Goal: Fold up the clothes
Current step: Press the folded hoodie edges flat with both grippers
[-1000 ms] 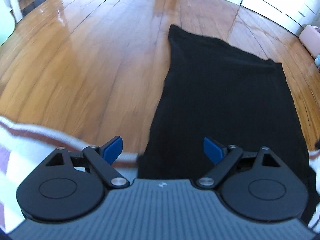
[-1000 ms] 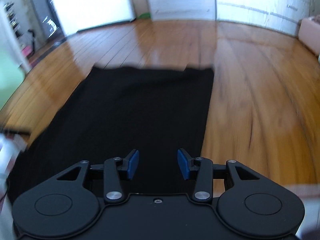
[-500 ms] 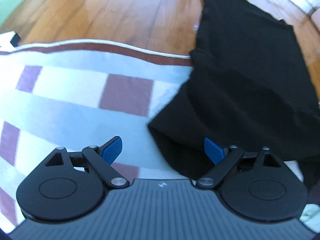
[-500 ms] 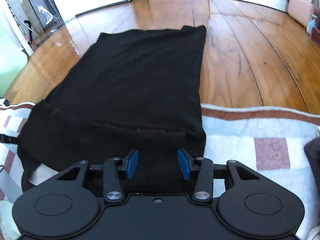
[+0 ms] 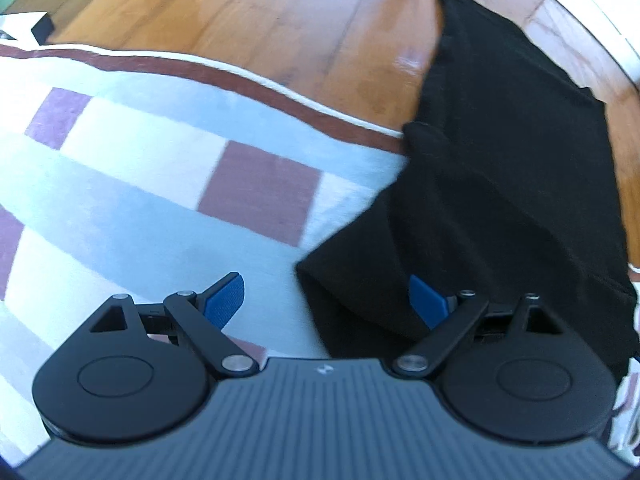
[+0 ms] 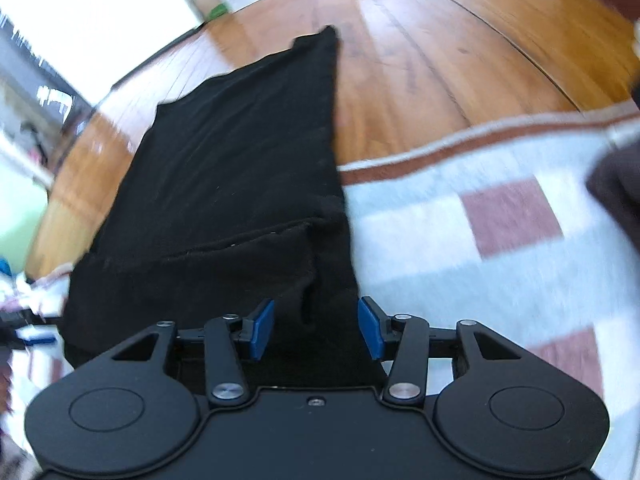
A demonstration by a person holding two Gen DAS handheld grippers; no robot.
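Fold clothes: first fold laid, later folds outstanding.

The black garment [image 6: 224, 184] lies long and flat, its near end on the checked rug [image 5: 160, 184] and its far end out on the wooden floor [image 5: 224, 12] beyond the rug's brown border. At the rug end a layer is doubled back over the body of the garment, its hem showing as a seam line across the cloth; I judge this to be one fold completed. The rest remains a long single strip, so cross folds are still due. The left tongs [image 5: 324, 300] stand wide open above the garment's near left corner, gripping nothing. The right tongs [image 6: 316, 328] have just been opening; cloth lies between the pads [image 6: 262, 330] but they do not press it.
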